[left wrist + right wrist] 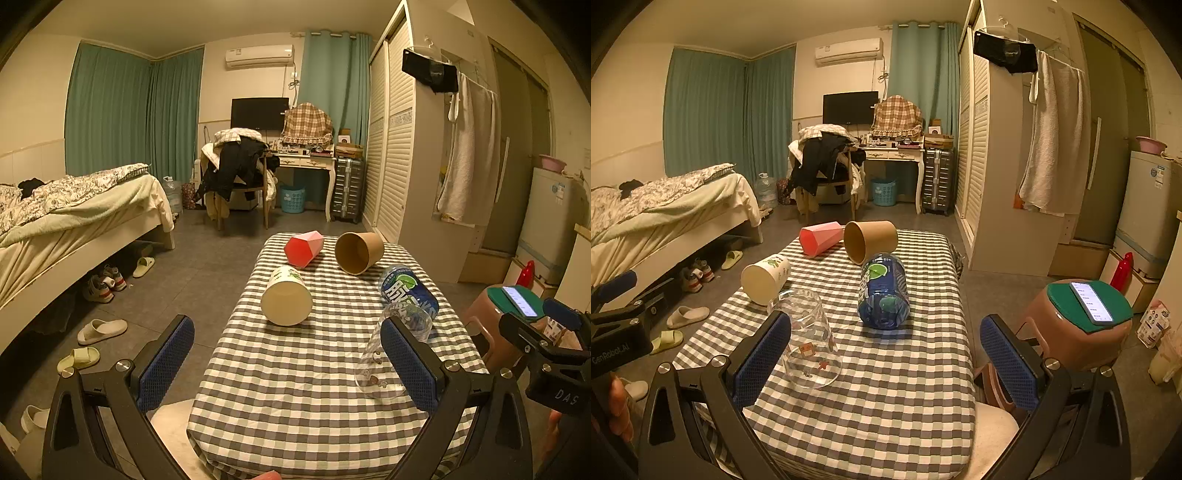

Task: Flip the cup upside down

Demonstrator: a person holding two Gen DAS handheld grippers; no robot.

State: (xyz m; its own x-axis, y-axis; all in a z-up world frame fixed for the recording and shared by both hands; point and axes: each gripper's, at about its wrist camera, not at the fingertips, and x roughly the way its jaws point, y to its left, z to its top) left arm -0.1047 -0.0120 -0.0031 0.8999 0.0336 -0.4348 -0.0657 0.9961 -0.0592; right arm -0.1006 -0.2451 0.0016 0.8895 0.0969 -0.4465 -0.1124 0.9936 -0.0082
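Several cups lie on their sides on a checkered table (295, 387). A clear glass cup (384, 354) with small prints is nearest, also in the right wrist view (812, 343). A cream paper cup (286, 295) (764, 278), a red faceted cup (303, 248) (818, 238), a brown paper cup (358, 252) (870, 240) and a blue printed cup (408, 291) (884, 293) lie farther back. My left gripper (284, 369) is open above the table's near end, its right finger in front of the glass. My right gripper (886, 365) is open, its left finger beside the glass.
A brown stool (1078, 325) with a green mat and a phone (1091, 301) stands right of the table. A bed (74, 221) is at the left, with slippers (101, 330) on the floor. A wardrobe (399, 147) and fridge (1148, 210) stand at the right.
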